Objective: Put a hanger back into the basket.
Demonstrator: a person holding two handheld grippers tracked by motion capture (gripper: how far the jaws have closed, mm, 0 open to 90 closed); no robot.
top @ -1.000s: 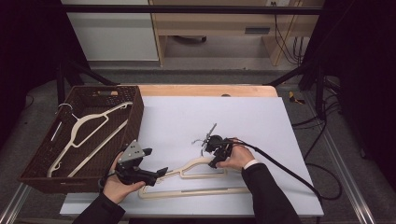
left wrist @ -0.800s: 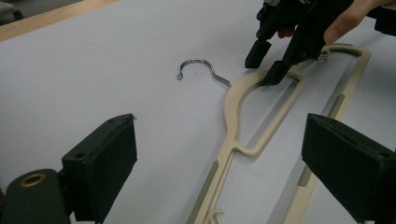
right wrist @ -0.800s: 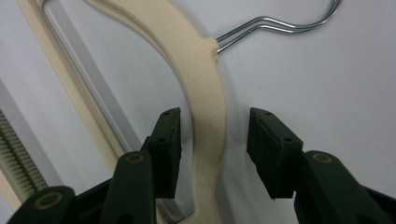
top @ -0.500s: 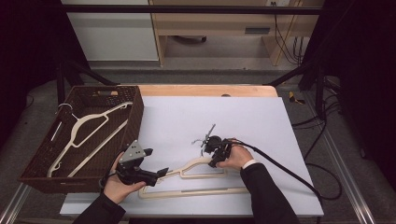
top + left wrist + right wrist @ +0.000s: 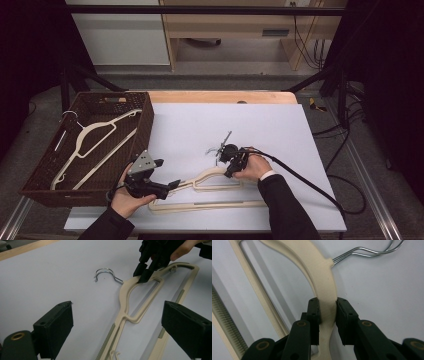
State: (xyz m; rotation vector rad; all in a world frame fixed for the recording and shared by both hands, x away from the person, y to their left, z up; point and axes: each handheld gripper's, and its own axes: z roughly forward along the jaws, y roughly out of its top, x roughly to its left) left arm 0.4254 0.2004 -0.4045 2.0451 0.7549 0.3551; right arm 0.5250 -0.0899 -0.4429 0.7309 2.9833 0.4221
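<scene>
**Clamping the hanger by its neck**

My right gripper [image 5: 327, 312] has just been closing and now pinches the cream plastic hanger [image 5: 210, 176], which lies flat on the pale table [image 5: 280, 125]. I grip near the wire hook [image 5: 105, 273], where the arm is thick and smooth, for control. My left gripper [image 5: 120, 325] hovers wide apart over the ribbed shoulder, holding nothing. A second hanger [image 5: 95, 142] rests in the woven basket [image 5: 145, 120].
</scene>
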